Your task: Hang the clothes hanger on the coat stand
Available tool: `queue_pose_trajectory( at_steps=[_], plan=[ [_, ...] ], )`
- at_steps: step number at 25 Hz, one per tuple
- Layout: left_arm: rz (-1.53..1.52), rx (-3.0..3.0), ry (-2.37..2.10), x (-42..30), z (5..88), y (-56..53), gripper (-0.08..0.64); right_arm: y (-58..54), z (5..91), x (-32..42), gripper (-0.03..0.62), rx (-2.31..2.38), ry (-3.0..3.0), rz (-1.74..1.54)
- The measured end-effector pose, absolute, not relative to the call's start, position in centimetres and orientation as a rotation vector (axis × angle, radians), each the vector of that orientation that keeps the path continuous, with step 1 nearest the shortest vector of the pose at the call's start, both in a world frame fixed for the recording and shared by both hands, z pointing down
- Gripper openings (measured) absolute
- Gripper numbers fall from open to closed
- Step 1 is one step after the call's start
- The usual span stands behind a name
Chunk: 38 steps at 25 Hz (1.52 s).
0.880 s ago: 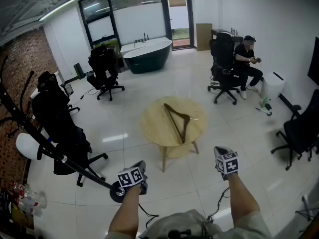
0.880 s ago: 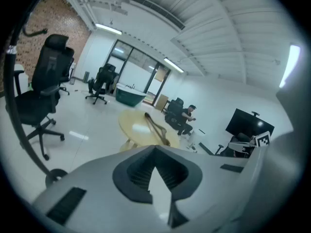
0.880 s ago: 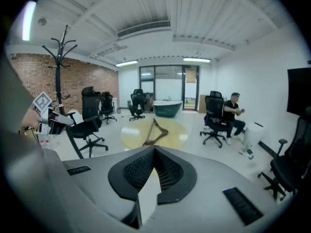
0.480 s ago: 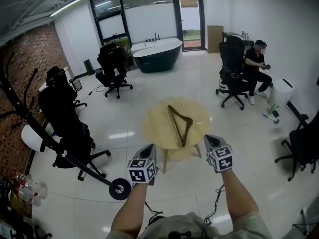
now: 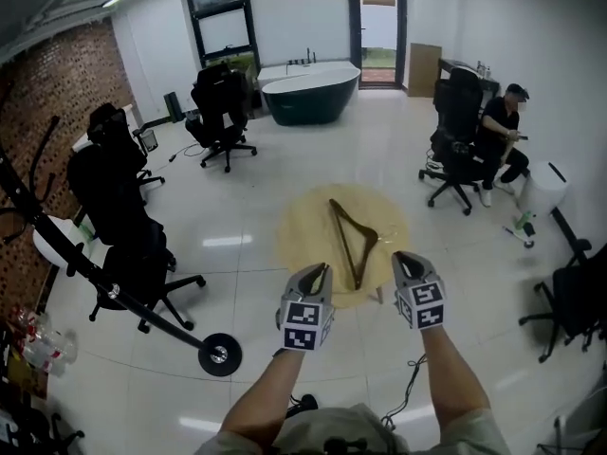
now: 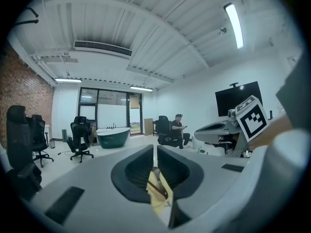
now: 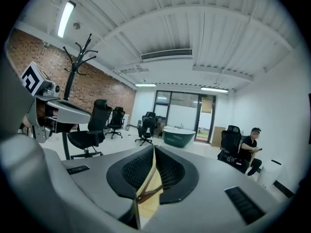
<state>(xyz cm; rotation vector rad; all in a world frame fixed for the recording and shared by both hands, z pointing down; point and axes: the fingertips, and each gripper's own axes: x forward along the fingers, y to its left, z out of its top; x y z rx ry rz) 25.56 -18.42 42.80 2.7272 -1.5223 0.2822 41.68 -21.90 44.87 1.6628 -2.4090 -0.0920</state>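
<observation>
A brown wooden hanger [image 5: 353, 240] lies flat on the round wooden table [image 5: 303, 226] in the middle of the room. Both grippers hover at the table's near edge, not touching the hanger. My left gripper [image 5: 321, 269] holds its jaws a narrow slit apart with nothing between them; below its tips [image 6: 155, 147] the hanger [image 6: 158, 186] and table [image 6: 161, 204] show. My right gripper [image 5: 403, 257] is shut and empty, its tips [image 7: 153, 147] meeting above the hanger [image 7: 148, 194]. The black coat stand [image 5: 95, 273] rises at the left, its round base [image 5: 219, 354] on the floor and its hooks [image 7: 77, 50] near the brick wall.
Black office chairs stand at the left [image 5: 119, 221], back [image 5: 223, 112] and right [image 5: 574, 301]. A dark bathtub [image 5: 311, 91] sits by the far windows. A person [image 5: 503, 136] sits on a chair at the right, next to a white bin [image 5: 542, 190]. A brick wall [image 5: 38, 112] lines the left side.
Both grippers have moved forward up to the table's near edge; the left one has also swung right, away from the stand's base. The hanger has not moved.
</observation>
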Motion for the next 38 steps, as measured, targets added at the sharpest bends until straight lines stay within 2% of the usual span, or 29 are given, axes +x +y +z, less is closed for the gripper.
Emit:
queue_pose_trajectory(
  at_steps=[2,5,8,13,19,26,29,32,38],
  plan=[
    [0.279,2.747,-1.497,22.1,43.4,-22.4,0.028,-25.6,45.3,37.9,0.041,1.685,-2.377,-0.094],
    [0.246,2.77,-1.467,16.7,42.9,-27.6,0.051,-30.5,44.6,32.1,0.041,1.716,-2.342,-0.097],
    [0.198,2.781,-1.462,15.4,42.3,-31.8,0.051,-34.4,44.1,30.7,0.041,1.732,-2.325,-0.105],
    [0.176,2.755,-1.519,22.3,42.9,-36.5,0.051,-38.9,45.3,37.3,0.041,1.713,-2.339,-0.094],
    [0.204,2.666,-1.652,39.2,45.9,-43.9,0.091,-47.1,49.1,52.4,0.067,1.574,-2.415,-0.097],
    [0.262,2.559,-1.808,52.2,47.7,-49.9,0.107,-55.6,52.4,66.2,0.11,1.504,-2.459,-0.007],
    [0.328,2.543,-1.798,53.9,49.4,-52.9,0.12,-59.9,55.5,68.1,0.112,1.508,-2.425,0.08],
    [0.372,2.529,-1.765,52.5,51.9,-55.3,0.12,-63.4,59.1,67.2,0.132,1.532,-2.352,0.177],
    [0.401,2.536,-1.674,49.6,55.7,-64.8,0.12,-72.5,64.1,65.7,0.132,1.616,-2.206,0.342]
  ],
)
